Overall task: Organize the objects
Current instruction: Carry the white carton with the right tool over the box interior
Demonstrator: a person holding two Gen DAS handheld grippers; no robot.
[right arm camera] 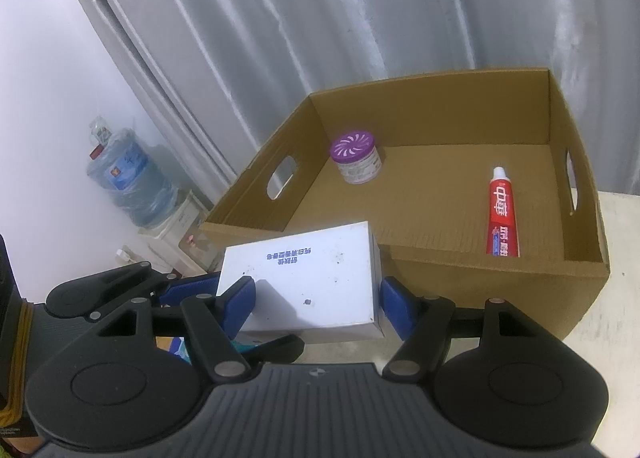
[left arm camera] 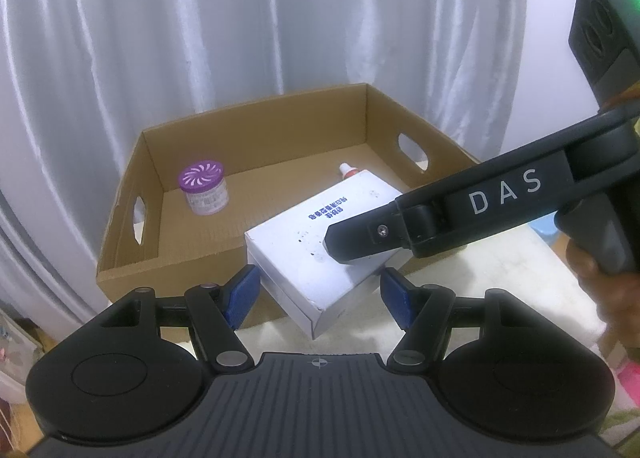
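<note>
A white box with blue print [left arm camera: 320,246] [right arm camera: 308,278] is held in the air in front of the cardboard box [left arm camera: 120,226] [right arm camera: 500,278]. My right gripper [right arm camera: 316,306] is shut on it, blue pads against its two sides. My left gripper [left arm camera: 320,294] is open, its blue pads on either side of the white box's near end with a gap on the right. The right gripper's arm [left arm camera: 460,210] crosses over the box top. Inside the cardboard box stand a purple-lidded jar [left arm camera: 203,191] [right arm camera: 356,158] and a red toothpaste tube [right arm camera: 502,214], mostly hidden in the left wrist view [left arm camera: 347,171].
The cardboard box sits on a pale tabletop [left arm camera: 500,278] [right arm camera: 616,298] against grey curtains. A water dispenser with a blue bottle [right arm camera: 128,182] stands by the wall at left. The person's hand [left arm camera: 600,286] holds the right gripper.
</note>
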